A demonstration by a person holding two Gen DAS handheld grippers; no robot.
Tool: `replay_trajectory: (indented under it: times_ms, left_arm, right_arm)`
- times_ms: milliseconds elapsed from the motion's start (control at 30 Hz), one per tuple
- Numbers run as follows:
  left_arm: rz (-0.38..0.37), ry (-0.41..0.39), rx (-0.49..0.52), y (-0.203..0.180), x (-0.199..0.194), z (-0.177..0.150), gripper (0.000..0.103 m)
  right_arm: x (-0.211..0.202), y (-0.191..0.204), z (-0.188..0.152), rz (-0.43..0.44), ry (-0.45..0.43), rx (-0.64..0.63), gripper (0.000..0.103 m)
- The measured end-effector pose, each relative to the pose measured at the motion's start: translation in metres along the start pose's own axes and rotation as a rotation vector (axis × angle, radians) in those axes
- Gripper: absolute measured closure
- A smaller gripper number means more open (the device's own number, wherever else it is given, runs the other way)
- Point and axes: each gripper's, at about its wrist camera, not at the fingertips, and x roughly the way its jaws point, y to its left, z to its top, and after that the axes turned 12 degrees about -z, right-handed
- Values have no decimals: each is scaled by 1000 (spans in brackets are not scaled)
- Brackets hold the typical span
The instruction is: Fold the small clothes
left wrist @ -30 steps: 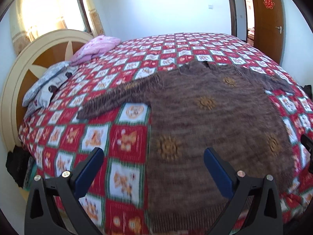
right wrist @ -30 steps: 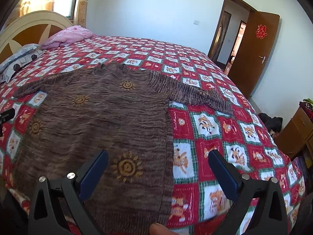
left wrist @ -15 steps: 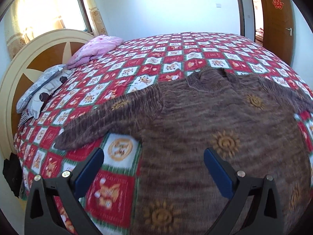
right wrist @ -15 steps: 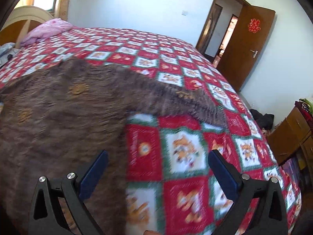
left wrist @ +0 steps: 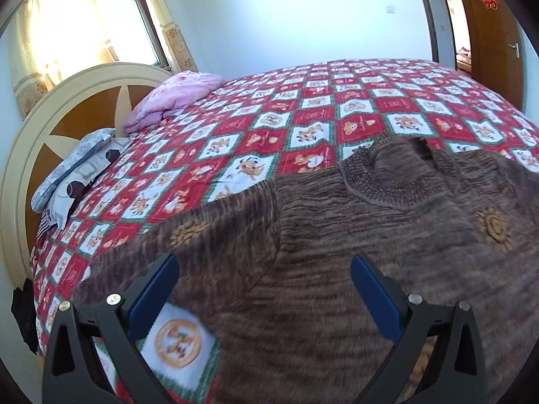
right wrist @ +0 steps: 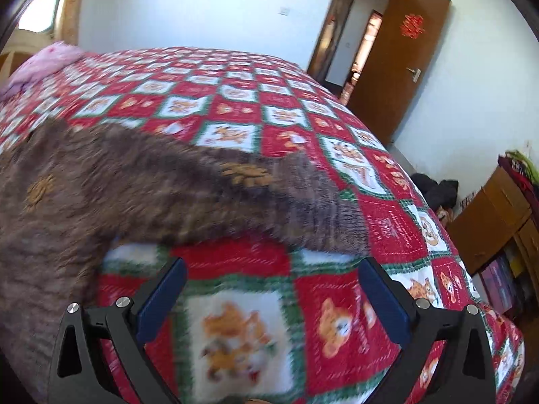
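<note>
Both tongs hang released and empty above the bed [left wrist: 337, 94]: our left tongs [left wrist: 264, 286] over the brown sweater [left wrist: 370, 235] near its left sleeve [left wrist: 188, 245], our right tongs [right wrist: 271, 294] over bare quilt just short of the right sleeve [right wrist: 269, 195]. We judge nothing folded yet; the sweater lies spread flat, sleeves out, so every fold remains.

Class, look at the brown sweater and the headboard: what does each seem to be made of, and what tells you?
Brown sweater: apparently knitted wool or similar yarn, matte and fuzzy, with ribbed rows and collar. Headboard: probably wood, smooth cream-painted frame around brown panels; the grain is unclear.
</note>
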Motion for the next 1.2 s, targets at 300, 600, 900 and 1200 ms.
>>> replay_trajectory:
  times_ms: [300, 600, 900, 1200]
  left_arm:
    - [7, 61, -25, -7, 39, 6, 0]
    - [-30, 136, -93, 0, 56, 2, 0]
    - [-57, 136, -114, 3, 57, 1, 0]
    - [-61, 116, -98, 1, 52, -1, 0]
  right_arm:
    - [52, -75, 20, 92, 93, 287, 19]
    - [103, -76, 48, 245, 173, 381, 41]
    - [103, -47, 49, 185, 165, 245, 87]
    - [62, -53, 76, 114, 49, 245, 89]
